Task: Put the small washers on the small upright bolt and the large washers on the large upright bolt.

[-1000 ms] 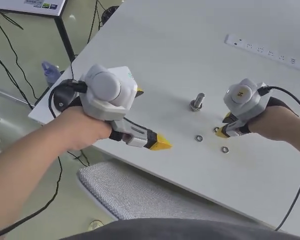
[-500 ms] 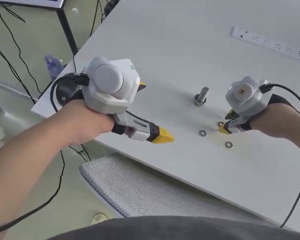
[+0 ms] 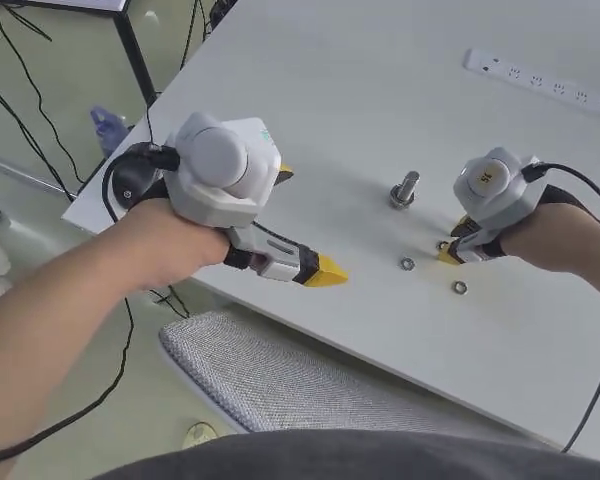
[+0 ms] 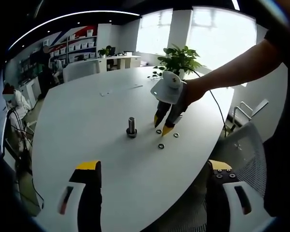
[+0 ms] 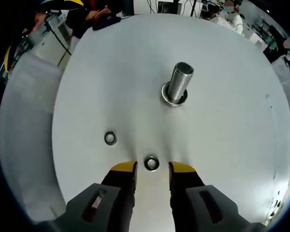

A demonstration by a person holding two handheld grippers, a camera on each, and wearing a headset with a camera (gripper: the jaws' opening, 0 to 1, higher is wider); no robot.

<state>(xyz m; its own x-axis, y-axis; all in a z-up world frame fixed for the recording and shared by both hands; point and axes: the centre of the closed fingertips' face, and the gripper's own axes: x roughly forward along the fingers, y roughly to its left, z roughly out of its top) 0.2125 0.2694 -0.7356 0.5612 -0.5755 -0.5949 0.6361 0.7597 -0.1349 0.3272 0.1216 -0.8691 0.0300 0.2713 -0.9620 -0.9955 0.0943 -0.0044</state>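
Near the front edge of the bench (image 3: pixel 310 80), my right fingers (image 5: pixel 124 170) straddle a loose washer (image 5: pixel 151 163), open; my left fingers (image 4: pixel 88 168) hang open and empty; the bolt (image 5: pixel 176 84) looks bare, every washer yet to go.

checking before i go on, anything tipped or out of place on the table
Nothing stands out: the bolt stands upright and the washers lie flat on the table, one between the right gripper's open jaws.

Bright window daylight, soft shadows, fisheye-warped edges.
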